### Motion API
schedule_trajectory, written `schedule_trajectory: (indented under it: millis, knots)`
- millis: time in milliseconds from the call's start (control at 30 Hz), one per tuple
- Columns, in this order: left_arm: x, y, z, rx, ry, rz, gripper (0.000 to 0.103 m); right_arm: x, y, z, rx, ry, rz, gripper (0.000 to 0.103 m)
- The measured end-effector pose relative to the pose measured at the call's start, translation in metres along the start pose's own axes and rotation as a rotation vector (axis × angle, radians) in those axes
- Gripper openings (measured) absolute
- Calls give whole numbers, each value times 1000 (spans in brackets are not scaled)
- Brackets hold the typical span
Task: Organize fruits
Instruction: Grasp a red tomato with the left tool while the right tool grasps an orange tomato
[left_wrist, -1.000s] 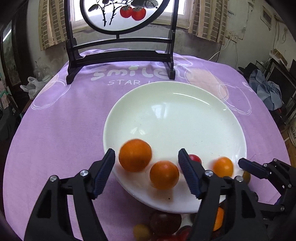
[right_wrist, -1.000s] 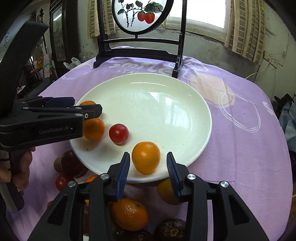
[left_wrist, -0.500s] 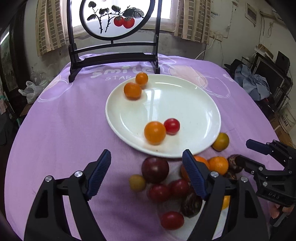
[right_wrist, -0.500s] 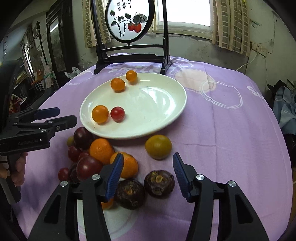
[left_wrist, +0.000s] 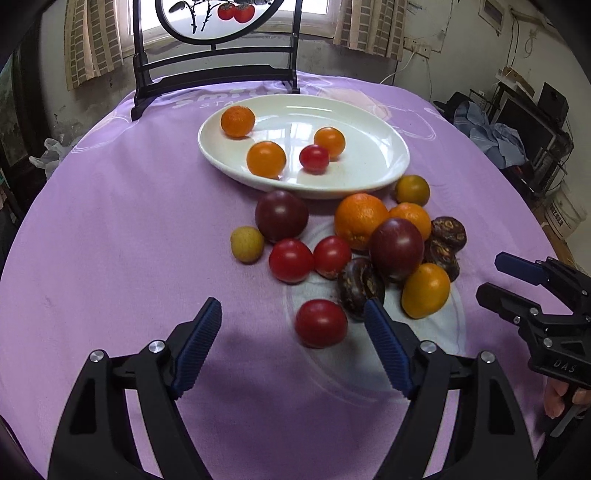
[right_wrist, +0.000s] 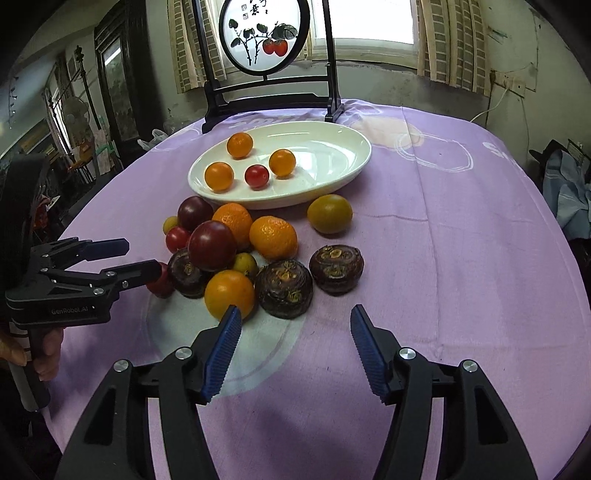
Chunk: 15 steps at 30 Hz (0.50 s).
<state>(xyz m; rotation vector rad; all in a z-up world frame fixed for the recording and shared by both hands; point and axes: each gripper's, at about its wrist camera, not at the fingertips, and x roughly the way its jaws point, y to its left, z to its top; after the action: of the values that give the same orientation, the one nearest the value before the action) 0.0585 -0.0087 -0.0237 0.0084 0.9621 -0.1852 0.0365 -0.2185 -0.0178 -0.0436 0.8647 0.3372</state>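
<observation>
Four fruits now sit on the plate (left_wrist: 388, 173) at upper centre, both grippers (left_wrist: 293, 328) (right_wrist: 295, 332) pulled back, jaws apart, empty, roughly fourteen pieces still heaped mid-frame on the cloth (left_wrist: 110, 240).

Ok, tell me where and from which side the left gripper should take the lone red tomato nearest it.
Grip the red tomato across its round middle, coming straight forward and down with the left gripper. The tomato lies between the open fingers. Its left side is bare cloth; the dark brown fruit sits close on its right, so keep that finger tight to the tomato.
</observation>
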Motion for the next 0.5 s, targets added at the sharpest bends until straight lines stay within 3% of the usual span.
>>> schedule_trajectory:
  millis: [400, 467, 500]
  knots:
    - [24, -8, -9, 41, 47, -8, 75, -2, 1, -7, 4, 0, 21, 62]
    - [26, -11, -8, 66, 37, 6, 71, -2, 1, -7, 5, 5, 27, 62]
    - [26, -12, -7, 75, 32, 6, 63, -1, 2, -8, 5, 8, 29, 62]
